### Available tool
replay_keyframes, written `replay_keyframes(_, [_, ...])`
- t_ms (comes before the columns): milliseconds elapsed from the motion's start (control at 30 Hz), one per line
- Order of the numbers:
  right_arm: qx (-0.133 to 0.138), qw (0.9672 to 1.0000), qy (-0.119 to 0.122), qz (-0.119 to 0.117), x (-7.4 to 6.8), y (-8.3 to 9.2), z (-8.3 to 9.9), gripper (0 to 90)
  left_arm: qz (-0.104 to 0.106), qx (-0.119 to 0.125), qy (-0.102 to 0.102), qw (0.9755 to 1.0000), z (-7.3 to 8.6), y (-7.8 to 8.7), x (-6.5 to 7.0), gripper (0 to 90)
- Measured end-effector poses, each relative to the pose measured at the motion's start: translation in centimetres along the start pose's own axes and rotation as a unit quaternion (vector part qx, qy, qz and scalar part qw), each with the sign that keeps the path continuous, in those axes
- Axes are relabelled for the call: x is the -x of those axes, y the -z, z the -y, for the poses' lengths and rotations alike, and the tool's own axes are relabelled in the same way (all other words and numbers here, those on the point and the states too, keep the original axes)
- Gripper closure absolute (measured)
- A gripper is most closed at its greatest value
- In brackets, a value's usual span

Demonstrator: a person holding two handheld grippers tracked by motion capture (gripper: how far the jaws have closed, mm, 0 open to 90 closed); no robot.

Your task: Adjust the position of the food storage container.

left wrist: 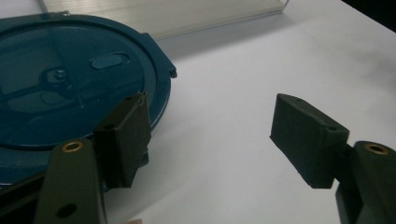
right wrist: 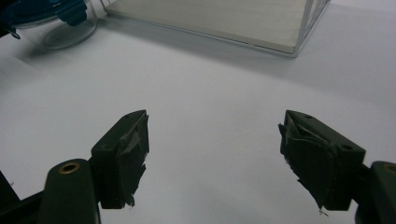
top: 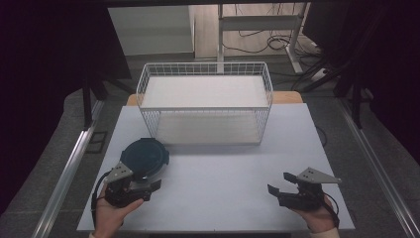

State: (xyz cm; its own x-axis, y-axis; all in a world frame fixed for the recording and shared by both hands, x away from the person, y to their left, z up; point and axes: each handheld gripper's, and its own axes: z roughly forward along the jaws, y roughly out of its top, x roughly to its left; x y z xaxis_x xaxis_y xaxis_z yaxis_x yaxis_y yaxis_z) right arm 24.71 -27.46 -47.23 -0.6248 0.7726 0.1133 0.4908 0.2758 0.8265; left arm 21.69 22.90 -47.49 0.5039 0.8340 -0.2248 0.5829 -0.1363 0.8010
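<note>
In the high view, a white table (top: 223, 163) takes up the middle of the frame, with a white wire basket (top: 205, 101) standing at its far edge, in the upper centre. A round dark-blue lidded container (top: 143, 157) sits on the table at the lower left of the frame, apart from the basket and nearer the person. The left gripper (top: 148, 184) lies just below the container, held by the left hand (top: 111, 210) that enters from the bottom edge; its jaws are spread, and one of them reaches over the container's near rim. At the lower right, the right gripper (top: 280, 183) rests above bare table, held by the right hand (top: 317, 218), its jaws parted and holding nothing, well apart from the container. In the left gripper view, the dark-blue lid (left wrist: 70, 79) covers the upper left of the frame, with a small latch tab on its right edge. The left jaw stands over the lid's rim at the lower left, whether touching or just above cannot be told, while the right jaw hangs over plain white table at the right, so the tool is released with a wide gap. In the right gripper view, both jaws stand wide apart over bare table, their pads (right wrist: 133, 154) frayed and torn. The basket's base (right wrist: 219, 21) runs across the top of the frame, and part of the container (right wrist: 56, 21), blue on top with a clear body, shows in the upper left corner.
</note>
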Motion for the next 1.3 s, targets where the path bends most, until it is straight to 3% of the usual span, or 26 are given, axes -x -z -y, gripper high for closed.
replay_keyframes(467, [-0.001, 0.9998, -0.013, 0.012, 0.4, 0.1, 0.1, 25.1, -0.01, -0.008, -0.011, 0.9999, -2.7, 2.2, -1.7, 33.9])
replay_keyframes(1300, [-0.021, 0.9995, -0.007, 0.022, 0.6, -0.3, 0.5, 25.7, -0.059, -0.034, 0.008, 0.9977, -6.3, 1.6, -6.3, 47.0])
